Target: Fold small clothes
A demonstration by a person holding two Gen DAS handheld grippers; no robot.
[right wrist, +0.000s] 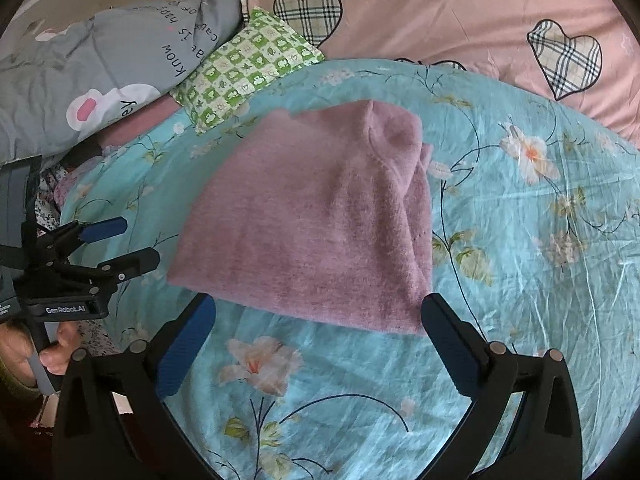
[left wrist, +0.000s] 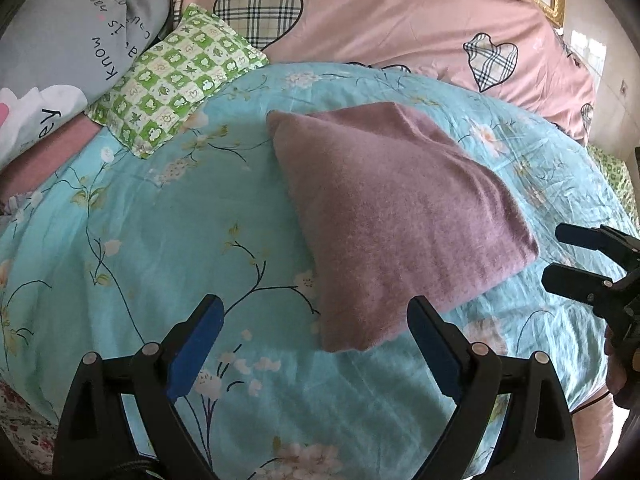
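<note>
Turquoise floral bedsheet (left wrist: 160,240) carries the folded mauve knit garment (left wrist: 392,216), lying flat; left gripper (left wrist: 316,316) and right gripper (right wrist: 318,314) hover nearside, gaping, empty.

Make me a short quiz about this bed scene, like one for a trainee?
1. True or false: the left gripper grips the pink knit garment.
2. The garment lies on: A) the turquoise floral sheet; B) the green checked pillow; C) a chair.
3. What pattern fills the hearts on the pink quilt?

Key: 1 false, both it and the right gripper stand open and empty; 2 A; 3 plaid.
</note>
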